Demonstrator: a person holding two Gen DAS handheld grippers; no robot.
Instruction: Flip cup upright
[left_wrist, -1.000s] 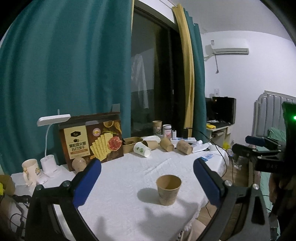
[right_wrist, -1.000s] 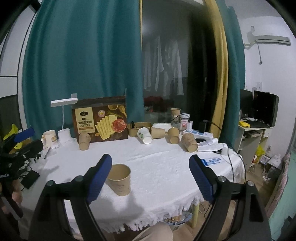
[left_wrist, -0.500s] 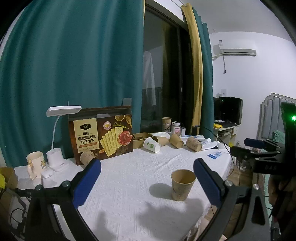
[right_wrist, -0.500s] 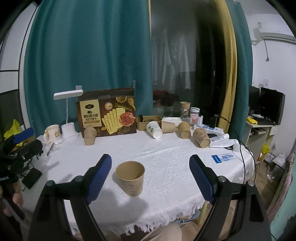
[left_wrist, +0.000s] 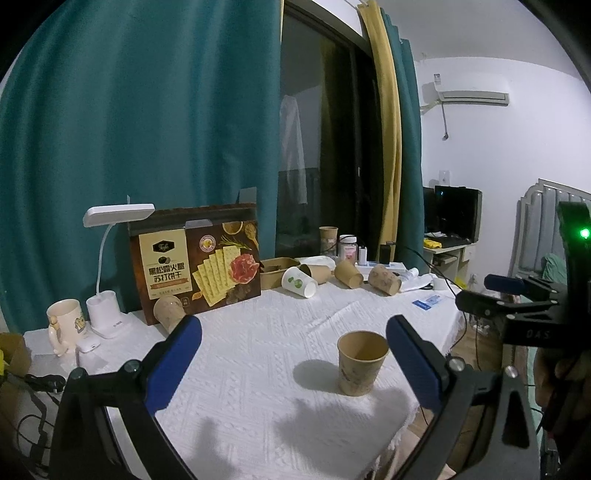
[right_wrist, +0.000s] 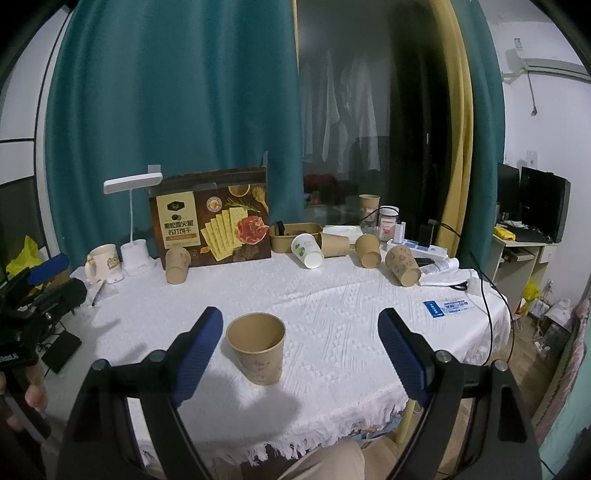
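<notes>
White tablecloth (right_wrist: 332, 295) bears upright cup (right_wrist: 257, 347); "DAS" marks right tool (left_wrist: 517, 306).

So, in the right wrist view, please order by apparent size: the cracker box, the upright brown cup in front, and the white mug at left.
1. cracker box
2. upright brown cup, though it is nearest the camera, which enlarges it
3. white mug
</notes>
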